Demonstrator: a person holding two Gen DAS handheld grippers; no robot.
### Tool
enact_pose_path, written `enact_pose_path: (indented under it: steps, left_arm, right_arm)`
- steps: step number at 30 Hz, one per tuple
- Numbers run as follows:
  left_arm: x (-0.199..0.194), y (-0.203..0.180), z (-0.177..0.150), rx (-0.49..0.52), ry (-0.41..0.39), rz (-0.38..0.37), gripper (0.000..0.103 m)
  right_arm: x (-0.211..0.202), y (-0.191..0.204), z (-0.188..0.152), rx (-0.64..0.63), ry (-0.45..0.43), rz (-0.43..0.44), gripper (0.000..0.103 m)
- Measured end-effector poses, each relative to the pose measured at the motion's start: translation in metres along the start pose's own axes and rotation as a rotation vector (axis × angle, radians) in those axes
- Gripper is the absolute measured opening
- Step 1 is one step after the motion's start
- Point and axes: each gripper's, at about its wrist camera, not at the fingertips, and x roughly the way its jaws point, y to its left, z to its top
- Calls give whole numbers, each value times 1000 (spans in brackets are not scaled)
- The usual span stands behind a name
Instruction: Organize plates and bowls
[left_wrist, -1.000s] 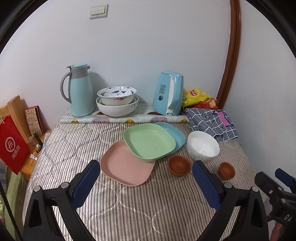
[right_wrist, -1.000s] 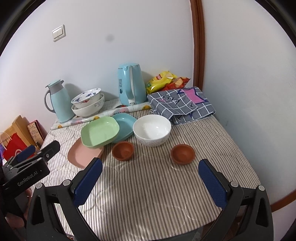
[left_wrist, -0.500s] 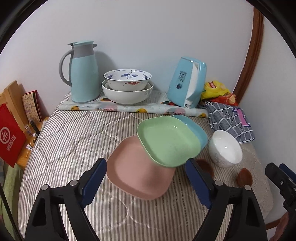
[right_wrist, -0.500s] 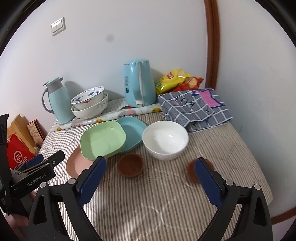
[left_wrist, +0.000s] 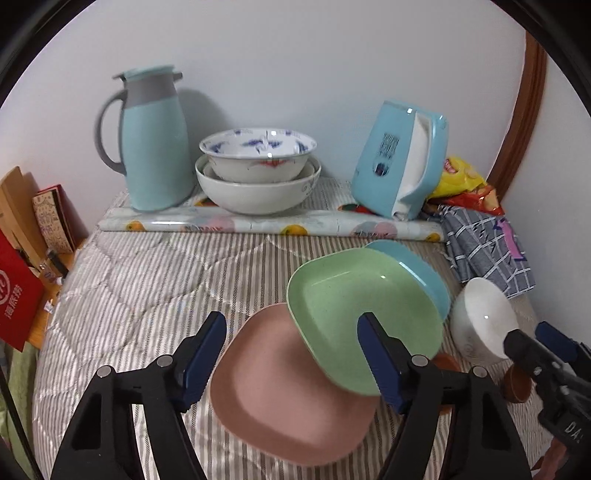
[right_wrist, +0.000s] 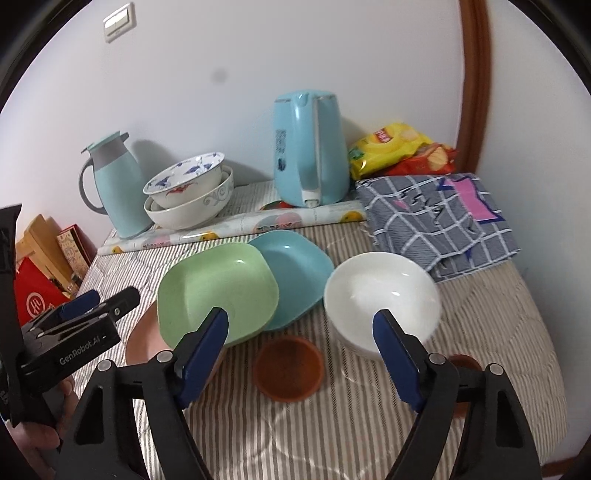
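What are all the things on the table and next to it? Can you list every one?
plates: 3, pink, green, blue-green, overlapping mid-table, green on top
white bowl: 1, plain white, right of the plates
small brown bowls: 2, reddish brown, near edge, one partly hidden behind the right gripper
patterned bowls: 2, white with blue and red, stacked at the back
thermos jug: 1, light blue and grey, back left
kettle: 1, light blue, back
rolled sheet: 1, fruit print, lying before the kettle
checked cloth: 1, grey-blue, back right
snack bags: yellow and red, corner
red bag: 1, beside the table
left gripper: black, blue pads, closing over the plates
right gripper: same, closing, nothing gripped
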Motion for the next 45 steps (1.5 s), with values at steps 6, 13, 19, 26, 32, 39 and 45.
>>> enact_pose_path:
  steps: [6, 13, 19, 26, 32, 39, 45]
  left_arm:
    - [26, 5, 8, -11, 28, 3, 67]
    - [57, 7, 16, -18, 62, -14, 57]
    - [78, 5, 18, -12, 88, -26, 52]
    - [97, 2, 17, -19, 123, -44, 41]
    - [101, 2, 16, -38, 121, -105, 21]
    - [91, 1, 18, -27, 106, -108, 11]
    - [67, 1, 17, -20, 71, -115, 10]
  right_arm:
    - [39, 7, 7, -16, 58, 10, 66]
    - [66, 13, 10, -35, 85, 4, 60]
    - [86, 16, 14, -57, 110, -3, 59]
    - [104, 18, 16, -81, 140, -22, 54]
    - [115, 21, 16, -105, 167, -10, 24]
    - [109, 23, 12, -97, 159, -2, 8]
    - [87, 23, 11, -99, 118, -18, 6]
